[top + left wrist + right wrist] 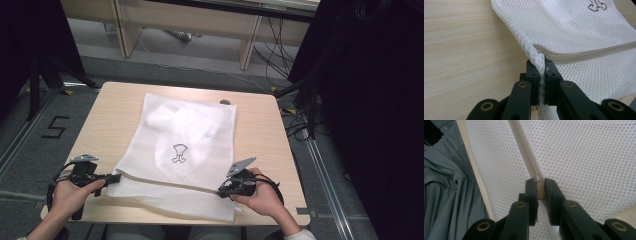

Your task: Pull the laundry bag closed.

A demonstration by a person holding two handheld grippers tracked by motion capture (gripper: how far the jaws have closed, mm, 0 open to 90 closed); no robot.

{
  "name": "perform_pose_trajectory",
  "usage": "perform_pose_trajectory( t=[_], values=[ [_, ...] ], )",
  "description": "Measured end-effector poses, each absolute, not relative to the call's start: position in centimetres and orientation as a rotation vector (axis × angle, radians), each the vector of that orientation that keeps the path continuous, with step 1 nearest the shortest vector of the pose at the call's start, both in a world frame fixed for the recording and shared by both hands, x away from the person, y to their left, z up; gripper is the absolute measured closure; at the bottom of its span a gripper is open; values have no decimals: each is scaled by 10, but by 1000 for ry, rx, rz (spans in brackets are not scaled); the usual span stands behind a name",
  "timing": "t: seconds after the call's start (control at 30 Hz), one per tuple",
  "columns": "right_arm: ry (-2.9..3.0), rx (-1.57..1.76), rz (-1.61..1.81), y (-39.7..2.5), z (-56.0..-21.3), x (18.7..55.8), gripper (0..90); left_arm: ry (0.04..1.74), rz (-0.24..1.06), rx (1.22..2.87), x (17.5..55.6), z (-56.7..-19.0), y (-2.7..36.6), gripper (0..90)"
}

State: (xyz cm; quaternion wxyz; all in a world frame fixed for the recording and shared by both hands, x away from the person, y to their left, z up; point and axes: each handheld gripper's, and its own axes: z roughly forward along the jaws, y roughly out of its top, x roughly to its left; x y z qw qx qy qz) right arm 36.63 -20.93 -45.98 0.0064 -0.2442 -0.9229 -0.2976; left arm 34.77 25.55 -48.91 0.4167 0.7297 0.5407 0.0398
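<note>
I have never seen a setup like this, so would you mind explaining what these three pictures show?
A person sits at a wooden table and holds a hand-held grasping tool in each hand. The high view looks down from above; the other two pictures come from cameras riding on each tool. A white mesh laundry bag lies flat on the table. The left tool is shut on the bag's corner edge. The right tool is shut on the zipper pull at the end of the beige zipper.
</note>
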Motion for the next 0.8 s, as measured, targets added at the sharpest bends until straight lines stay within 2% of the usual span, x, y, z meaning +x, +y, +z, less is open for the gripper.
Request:
perform_pose_trajectory(
  t=[0.8],
  values=[
    [-2881,-807,-914,-231,-464,366,823,1361,100,1827,348,-489,255,839]
  ],
)
